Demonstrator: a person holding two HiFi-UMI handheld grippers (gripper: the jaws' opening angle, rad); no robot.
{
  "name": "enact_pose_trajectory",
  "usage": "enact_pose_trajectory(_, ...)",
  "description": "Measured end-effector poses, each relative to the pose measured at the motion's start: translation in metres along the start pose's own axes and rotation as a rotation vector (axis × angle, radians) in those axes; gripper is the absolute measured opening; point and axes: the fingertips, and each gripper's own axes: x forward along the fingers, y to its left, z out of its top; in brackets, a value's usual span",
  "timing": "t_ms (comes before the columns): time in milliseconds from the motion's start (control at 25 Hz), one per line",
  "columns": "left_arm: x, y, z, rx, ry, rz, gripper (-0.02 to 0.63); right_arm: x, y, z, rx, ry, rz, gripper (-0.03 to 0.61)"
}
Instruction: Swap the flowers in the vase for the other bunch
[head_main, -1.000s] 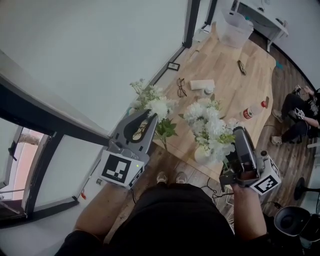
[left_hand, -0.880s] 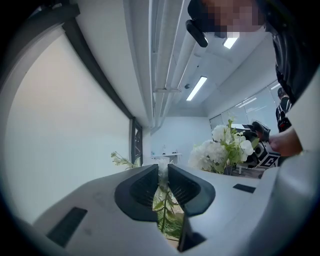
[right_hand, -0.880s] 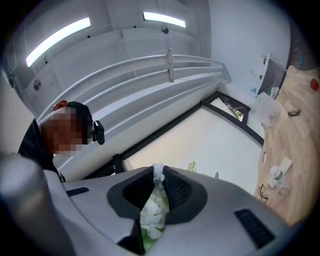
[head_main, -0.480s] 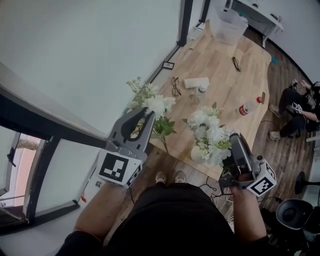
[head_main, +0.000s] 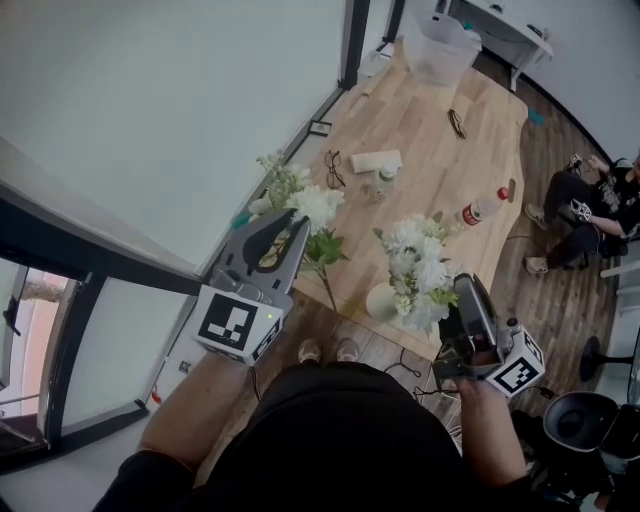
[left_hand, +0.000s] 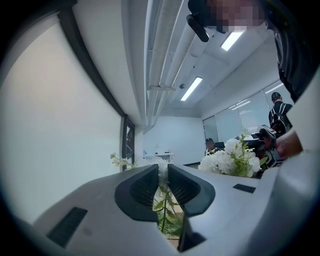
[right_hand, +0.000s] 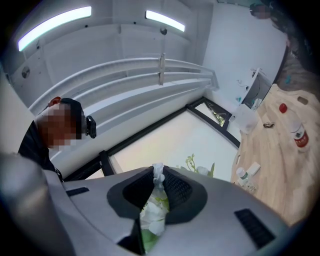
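**A:** First entry, far left?
**B:** Left gripper (head_main: 297, 224), held level. Its jaws are nearly together, clamped on the stem of the left bunch (head_main: 312, 205). White blooms stand beyond the jaws, and the leafy stem hangs below them, at the near edge of the table (head_main: 430, 150).

**A:** Centre?
**B:** Vase (head_main: 380, 301), white, upright, at that same near edge. The right bunch (head_main: 415, 262), also white blooms, is at its mouth. I cannot tell whether the stems are inside.

**A:** Next?
**B:** Right gripper (head_main: 457, 298), tipped slightly upward. Its jaws are narrow, pinched on the right bunch's blooms and leaves.

**A:** Beyond that?
**B:** Bottle (head_main: 482, 209), red cap, lying on the table, apart from the vase. Far right, a person (head_main: 585, 200) seated on the floor.
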Motion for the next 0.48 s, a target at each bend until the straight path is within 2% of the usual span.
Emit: enact_pose_trajectory(480,0.014,-0.013,-0.014,-0.005,0.043,-0.026,0.057,-0.011,-0.018,-0.006,0.049,0.005,-0.039,0.072)
